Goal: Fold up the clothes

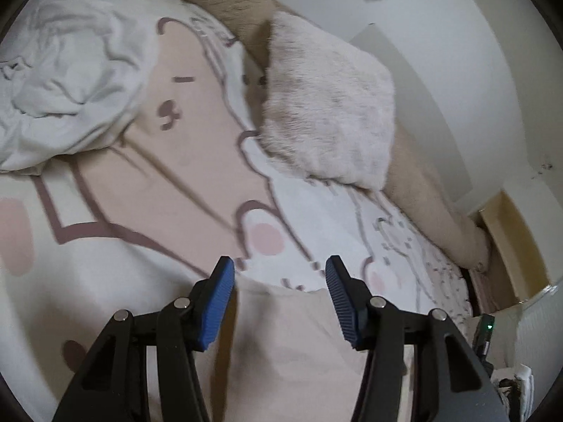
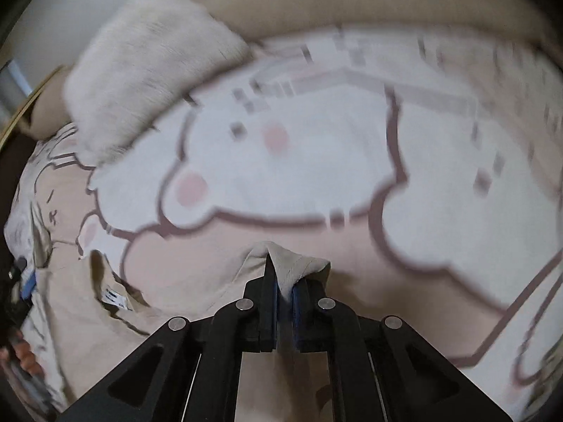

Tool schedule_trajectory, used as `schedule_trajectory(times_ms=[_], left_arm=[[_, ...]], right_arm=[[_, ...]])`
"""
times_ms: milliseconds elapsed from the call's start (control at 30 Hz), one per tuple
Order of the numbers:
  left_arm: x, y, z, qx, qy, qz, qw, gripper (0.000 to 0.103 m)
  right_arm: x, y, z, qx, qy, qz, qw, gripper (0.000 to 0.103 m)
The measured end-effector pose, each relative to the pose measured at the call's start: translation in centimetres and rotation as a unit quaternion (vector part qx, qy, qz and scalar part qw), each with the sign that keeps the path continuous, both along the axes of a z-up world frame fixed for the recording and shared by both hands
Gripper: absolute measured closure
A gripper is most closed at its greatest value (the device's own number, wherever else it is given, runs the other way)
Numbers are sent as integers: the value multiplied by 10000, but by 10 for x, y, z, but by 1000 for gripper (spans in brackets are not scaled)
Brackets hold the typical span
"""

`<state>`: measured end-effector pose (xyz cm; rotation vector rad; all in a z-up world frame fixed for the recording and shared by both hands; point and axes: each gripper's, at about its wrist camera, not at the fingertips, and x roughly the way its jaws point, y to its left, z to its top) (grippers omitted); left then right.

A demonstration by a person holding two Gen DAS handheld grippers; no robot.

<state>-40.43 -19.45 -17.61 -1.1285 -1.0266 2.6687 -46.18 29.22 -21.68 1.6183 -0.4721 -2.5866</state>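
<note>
A pale beige shirt (image 2: 176,281) lies on a bed with a cartoon-print cover (image 2: 316,161). Its neck label shows at the left of the right wrist view. My right gripper (image 2: 285,281) is shut on a corner of the shirt, with the cloth bunched up between the blue pads. In the left wrist view the shirt (image 1: 281,334) lies under my left gripper (image 1: 279,274), which is open and empty just above its edge. The view from the right wrist is motion-blurred.
A fluffy white pillow (image 1: 330,112) and a long tan plush bolster (image 1: 422,190) lie along the wall side of the bed. A crumpled white duvet (image 1: 63,81) sits at the far left. A wooden bed frame edge (image 1: 517,242) is at right.
</note>
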Motion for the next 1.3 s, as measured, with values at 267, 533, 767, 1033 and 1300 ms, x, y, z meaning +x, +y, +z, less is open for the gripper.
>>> schedule_trajectory(times_ms=[267, 533, 767, 1033, 1300], left_arm=[[-2, -2, -25, -435, -530, -307, 9972, 50], [1, 10, -35, -817, -631, -658, 9925, 48], [6, 12, -33, -984, -590, -792, 9902, 48], [11, 1, -36, -954, -477, -622, 9924, 48], [12, 18, -20, -1279, -336, -809, 9879, 48]], right_arm=[[23, 29, 23, -726, 136, -251, 9969, 10], [55, 2, 27, -2680, -403, 238, 9623, 11], [41, -32, -26, -2985, -1021, -141, 9488, 32], [9, -31, -27, -2857, -769, -701, 9527, 75], [-42, -48, 2, -2459, -38, -436, 9683, 74]])
